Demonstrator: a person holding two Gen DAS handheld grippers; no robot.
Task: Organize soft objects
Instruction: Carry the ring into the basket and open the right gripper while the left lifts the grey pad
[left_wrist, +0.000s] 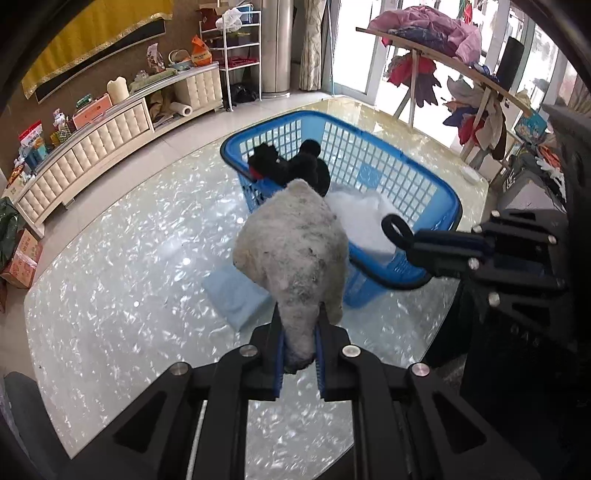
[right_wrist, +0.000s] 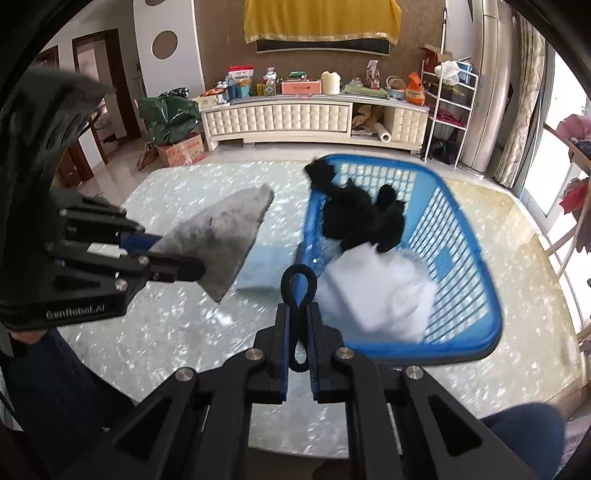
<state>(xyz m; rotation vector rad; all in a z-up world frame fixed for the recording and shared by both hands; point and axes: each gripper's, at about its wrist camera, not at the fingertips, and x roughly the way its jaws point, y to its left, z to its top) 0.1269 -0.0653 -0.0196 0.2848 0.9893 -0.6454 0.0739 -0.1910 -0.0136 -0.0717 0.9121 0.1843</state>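
Observation:
My left gripper (left_wrist: 300, 328) is shut on a grey fluffy pad (left_wrist: 291, 251), held above the table in front of the blue basket (left_wrist: 439, 199); the pad also shows in the right wrist view (right_wrist: 218, 232). My right gripper (right_wrist: 300, 317) is shut on the basket's black handle (right_wrist: 297, 280), also seen in the left wrist view (left_wrist: 397, 230). The basket (right_wrist: 465, 258) holds a black plush toy (right_wrist: 358, 218) (left_wrist: 291, 166) and a white soft item (right_wrist: 380, 291) (left_wrist: 364, 218). A light blue folded cloth (left_wrist: 238, 295) (right_wrist: 262, 269) lies on the table beside the basket.
The shiny pearl-patterned table (left_wrist: 122, 266) extends left and front. A cream cabinet (right_wrist: 277, 116) with clutter stands against the far wall. A rack with clothes (left_wrist: 443, 44) stands at the right by the windows. A white wire shelf (right_wrist: 448, 107) is beside the cabinet.

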